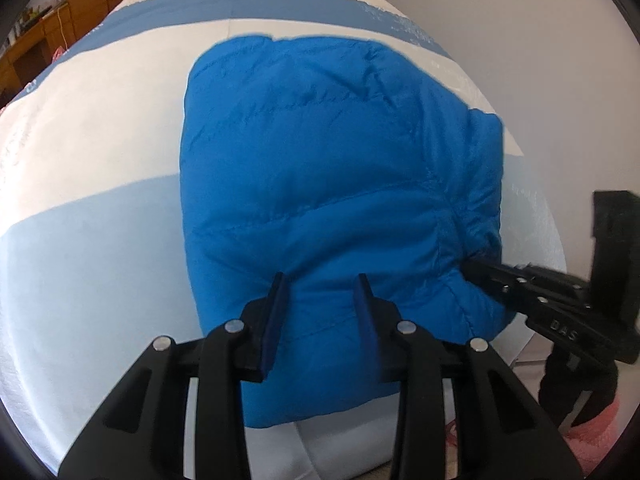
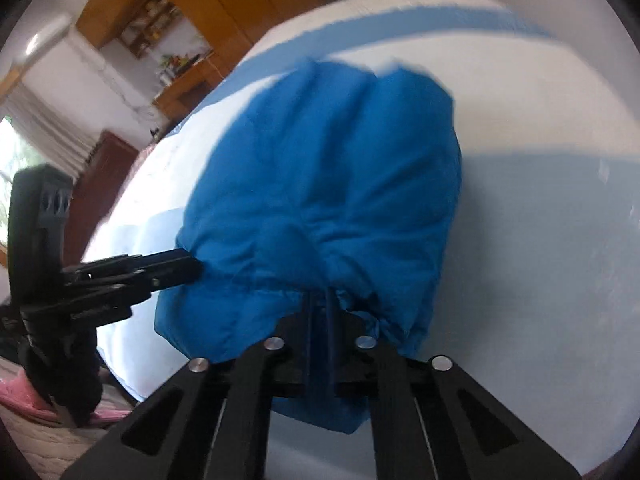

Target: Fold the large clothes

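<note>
A puffy bright blue jacket lies folded into a thick bundle on a bed with a white and pale blue striped cover. In the left wrist view my left gripper is shut on the jacket's near edge, with padded fabric bulging between its fingers. My right gripper bites into the bundle's right corner. In the right wrist view the jacket fills the middle and my right gripper is pinched shut on a gathered fold. My left gripper holds the edge at the left. The near hem hangs over the bed's edge.
Wooden cabinets and shelves stand beyond the bed's far left side. A plain wall runs along the right. Something pink lies low beside the bed's near edge. A bright window shows at far left.
</note>
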The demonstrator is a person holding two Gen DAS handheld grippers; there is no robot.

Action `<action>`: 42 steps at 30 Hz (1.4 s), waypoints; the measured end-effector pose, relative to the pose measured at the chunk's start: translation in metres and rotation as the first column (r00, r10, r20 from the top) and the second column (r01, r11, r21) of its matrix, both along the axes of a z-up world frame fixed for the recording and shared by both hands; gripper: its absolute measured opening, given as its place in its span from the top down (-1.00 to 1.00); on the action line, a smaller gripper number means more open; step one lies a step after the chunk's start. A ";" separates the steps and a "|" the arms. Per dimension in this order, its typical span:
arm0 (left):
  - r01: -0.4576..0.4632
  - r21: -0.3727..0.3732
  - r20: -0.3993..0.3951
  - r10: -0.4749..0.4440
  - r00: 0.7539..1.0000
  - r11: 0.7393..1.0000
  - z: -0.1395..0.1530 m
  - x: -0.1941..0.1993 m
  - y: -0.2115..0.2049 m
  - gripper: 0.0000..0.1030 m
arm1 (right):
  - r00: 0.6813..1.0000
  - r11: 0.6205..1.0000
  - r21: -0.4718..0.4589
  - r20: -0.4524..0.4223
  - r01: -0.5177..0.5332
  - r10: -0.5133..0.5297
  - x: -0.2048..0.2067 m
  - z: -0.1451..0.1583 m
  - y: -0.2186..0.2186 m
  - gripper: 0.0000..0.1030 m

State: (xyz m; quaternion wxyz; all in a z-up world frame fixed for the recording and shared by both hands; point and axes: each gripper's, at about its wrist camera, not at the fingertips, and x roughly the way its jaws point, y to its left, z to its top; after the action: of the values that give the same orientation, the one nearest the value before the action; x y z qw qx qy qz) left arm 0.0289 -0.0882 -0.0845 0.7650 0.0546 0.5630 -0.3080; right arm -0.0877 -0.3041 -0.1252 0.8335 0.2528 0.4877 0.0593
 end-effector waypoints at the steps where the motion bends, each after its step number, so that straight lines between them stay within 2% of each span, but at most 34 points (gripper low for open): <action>1: 0.002 0.003 0.009 -0.002 1.000 1.000 -0.004 0.001 -0.005 0.34 | 1.000 0.999 0.045 0.000 0.017 -0.017 -0.002 -0.010 -0.004 1.00; 3: 0.017 0.023 0.052 -0.018 0.999 1.000 -0.011 -0.004 -0.009 0.34 | 0.999 0.996 0.087 0.009 0.036 -0.037 -0.004 -0.022 -0.008 1.00; 7: 0.017 0.037 0.091 -0.020 0.996 0.999 -0.015 -0.012 -0.010 0.34 | 1.000 0.998 0.054 0.003 0.029 -0.029 0.007 -0.024 -0.007 1.00; 9: -0.002 0.008 0.052 0.001 0.999 1.000 -0.010 -0.005 -0.007 0.37 | 1.000 0.999 0.030 -0.002 0.012 -0.012 0.011 -0.012 -0.006 1.00; 11: -0.015 -0.013 0.031 0.015 0.999 1.000 0.000 0.003 -0.001 0.45 | 1.000 1.000 -0.008 0.027 -0.013 0.013 0.013 0.012 -0.004 0.95; 13: -0.038 -0.037 0.036 0.039 0.999 0.999 0.013 0.014 0.007 0.46 | 0.997 0.999 -0.043 0.069 -0.031 0.034 0.019 0.032 -0.003 0.88; 16: -0.059 -0.052 0.052 0.061 0.997 0.997 0.028 0.039 0.005 0.45 | 0.991 0.995 -0.095 0.125 -0.036 0.048 0.042 0.059 -0.004 0.67; 20: -0.060 -0.047 0.061 0.063 0.996 0.997 0.036 0.077 -0.011 0.42 | 0.987 0.988 -0.153 0.156 -0.022 0.046 0.082 0.075 -0.013 0.67; 24: -0.087 -0.034 0.003 0.087 0.996 0.996 0.024 0.108 -0.039 0.44 | 0.992 0.988 -0.156 0.122 -0.005 0.024 0.117 0.062 -0.029 0.67; 27: -0.087 -0.003 -0.027 0.087 0.996 0.996 0.006 0.128 -0.053 0.44 | 0.996 0.990 -0.141 0.086 0.003 0.009 0.123 0.042 -0.047 0.74; 29: -0.089 0.012 -0.061 0.089 0.994 0.996 -0.008 0.139 -0.059 0.39 | 0.999 0.994 -0.109 0.053 0.014 -0.008 0.130 0.023 -0.056 0.78; 35: -0.060 0.052 -0.066 0.064 0.996 0.997 -0.030 0.148 -0.074 0.39 | 0.999 0.999 0.004 -0.002 0.049 -0.049 0.137 -0.022 -0.074 0.88; 39: -0.069 0.063 -0.068 0.073 0.995 0.996 -0.031 0.153 -0.076 0.39 | 0.998 0.998 0.020 -0.016 0.058 -0.058 0.138 -0.014 -0.073 0.89; 42: -0.090 0.051 -0.047 0.093 0.995 0.995 -0.016 0.143 -0.068 0.42 | 0.997 0.998 0.001 0.020 0.068 -0.068 0.128 0.008 -0.067 0.77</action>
State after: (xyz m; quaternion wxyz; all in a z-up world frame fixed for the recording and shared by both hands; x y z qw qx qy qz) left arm 0.1723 -0.1565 -0.1004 0.7625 0.0398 0.5911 -0.2600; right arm 0.0398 -0.3711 -0.1169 0.8399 0.2686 0.4704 0.0333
